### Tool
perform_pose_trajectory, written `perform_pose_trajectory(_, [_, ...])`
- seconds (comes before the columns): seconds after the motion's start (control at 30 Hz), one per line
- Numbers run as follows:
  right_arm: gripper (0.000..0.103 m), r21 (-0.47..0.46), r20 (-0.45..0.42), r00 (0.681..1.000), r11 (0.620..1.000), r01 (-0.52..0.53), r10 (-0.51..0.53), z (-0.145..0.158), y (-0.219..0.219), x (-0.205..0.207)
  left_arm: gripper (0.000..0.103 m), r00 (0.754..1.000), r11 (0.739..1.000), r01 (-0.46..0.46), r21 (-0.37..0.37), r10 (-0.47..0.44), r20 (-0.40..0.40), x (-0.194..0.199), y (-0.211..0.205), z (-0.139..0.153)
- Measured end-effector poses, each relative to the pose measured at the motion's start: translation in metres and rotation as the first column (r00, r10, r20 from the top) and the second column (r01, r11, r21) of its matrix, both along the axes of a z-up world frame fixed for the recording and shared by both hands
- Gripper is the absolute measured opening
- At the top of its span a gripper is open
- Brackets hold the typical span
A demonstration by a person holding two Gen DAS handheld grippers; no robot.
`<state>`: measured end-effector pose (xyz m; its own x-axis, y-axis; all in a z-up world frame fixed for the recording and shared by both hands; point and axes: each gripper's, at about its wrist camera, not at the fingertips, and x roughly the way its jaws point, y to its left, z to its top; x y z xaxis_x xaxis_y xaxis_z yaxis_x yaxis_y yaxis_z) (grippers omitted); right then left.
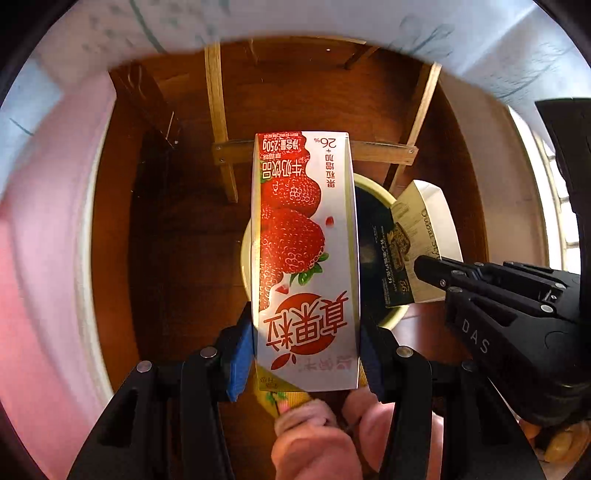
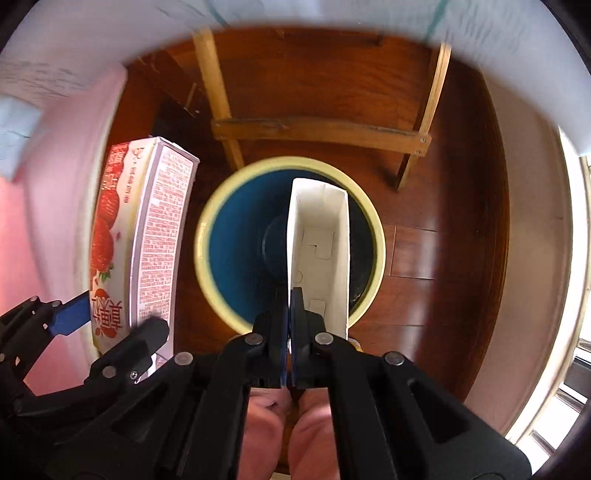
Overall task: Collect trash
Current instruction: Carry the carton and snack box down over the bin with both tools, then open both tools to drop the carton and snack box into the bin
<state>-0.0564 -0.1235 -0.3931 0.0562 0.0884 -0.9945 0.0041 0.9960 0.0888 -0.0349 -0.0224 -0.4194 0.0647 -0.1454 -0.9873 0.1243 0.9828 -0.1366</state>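
My left gripper (image 1: 306, 332) is shut on a tall strawberry milk carton (image 1: 303, 240), its blue pads (image 1: 240, 350) pressing both narrow sides. The carton hangs over a round bin with a pale yellow rim (image 1: 246, 251) and a dark blue inside. My right gripper (image 2: 289, 314) is shut on one wall of an open cardboard box (image 2: 321, 229), white inside, which hangs above the bin's rim (image 2: 203, 236) and mouth. In the left wrist view the right gripper (image 1: 424, 266) holds that dark printed box (image 1: 424, 221). The right wrist view shows the carton (image 2: 155, 229) in the left gripper (image 2: 110, 321), left of the bin.
The bin stands on a reddish wooden floor (image 2: 443, 221). Just behind it is a light wooden frame of legs and a crossbar (image 2: 317, 129). A pink surface (image 2: 44, 221) runs along the left, a white patterned sheet (image 2: 295, 18) across the top, and a bright window (image 2: 576, 350) on the right.
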Motion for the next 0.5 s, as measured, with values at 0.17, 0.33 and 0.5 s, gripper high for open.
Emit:
perform_pose_trajectory(0.17, [0.000,0.020,-0.005,1.000,1.000,-0.006,0.006,-0.023,-0.010,0.008,0.051,1.000,1.000,-0.011,0.003,0.011,0.007,0.008,0.000,-0.029])
perform_pose_trajectory(0.33, [0.000,0.066,-0.015,1.000,0.998,-0.007,0.008,-0.043,-0.009,0.014,0.055,1.000,1.000,-0.013,-0.013,0.013,-0.017,0.011,-0.002,-0.043])
perform_pose_trajectory(0.5, [0.000,0.092,-0.020,0.999,0.995,0.032,-0.031,-0.060,-0.023,0.015,0.079,0.999,0.999,-0.034,-0.015,0.034,0.004,0.010,0.008,-0.050])
